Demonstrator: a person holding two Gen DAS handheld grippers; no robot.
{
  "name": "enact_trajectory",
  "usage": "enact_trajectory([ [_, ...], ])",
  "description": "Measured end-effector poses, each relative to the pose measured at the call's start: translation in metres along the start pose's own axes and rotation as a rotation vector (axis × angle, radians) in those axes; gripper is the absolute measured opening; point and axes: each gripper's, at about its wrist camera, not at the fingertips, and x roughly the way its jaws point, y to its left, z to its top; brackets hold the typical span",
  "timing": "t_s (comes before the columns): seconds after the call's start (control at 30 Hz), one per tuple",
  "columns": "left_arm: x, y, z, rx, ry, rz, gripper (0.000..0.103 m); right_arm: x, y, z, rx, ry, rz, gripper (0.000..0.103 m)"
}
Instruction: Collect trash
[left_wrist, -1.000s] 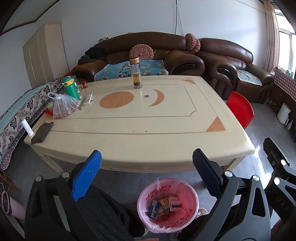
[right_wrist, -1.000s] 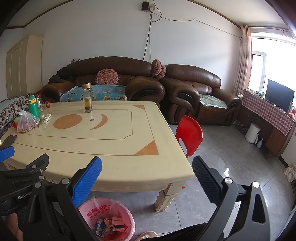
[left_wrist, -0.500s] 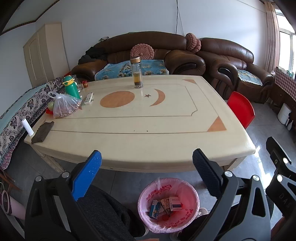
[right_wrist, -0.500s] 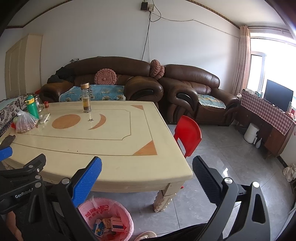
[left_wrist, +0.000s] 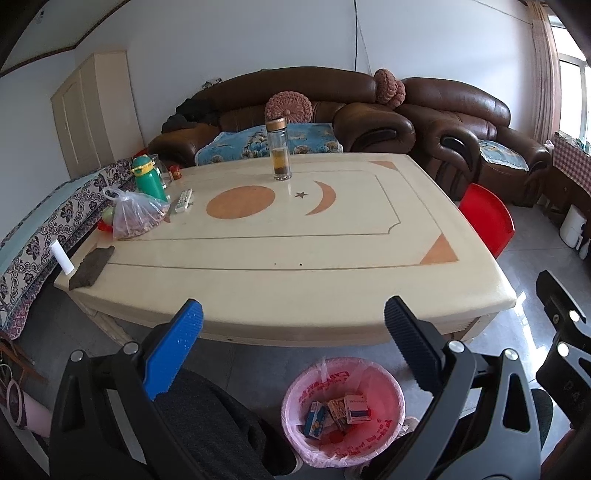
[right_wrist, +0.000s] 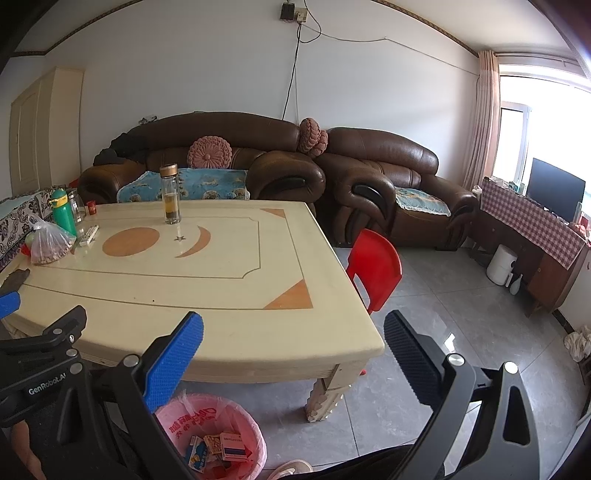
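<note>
the left gripper (left_wrist: 293, 343) is wide open and holds nothing. the right gripper (right_wrist: 293, 343) is wide open too, with nothing in it. the pink trash bin (left_wrist: 388, 435) sits low in the frame, on the floor just past the table (left_wrist: 332, 288) edge. small boxes (left_wrist: 338, 411) lie inside the bin.

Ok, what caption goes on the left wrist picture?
Open left tongs hover above a pink-lined trash bin holding small cardboard boxes, before a cream table.
</note>
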Motion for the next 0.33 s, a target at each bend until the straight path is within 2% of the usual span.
enact_trajectory([
  [0.33, 0.0015, -0.0003, 0.0017, 0.001, 0.025, -0.019, 0.096, -0.0023, 0.0019, 0.0007, 0.005, -0.001, 0.004, 0.096],
])
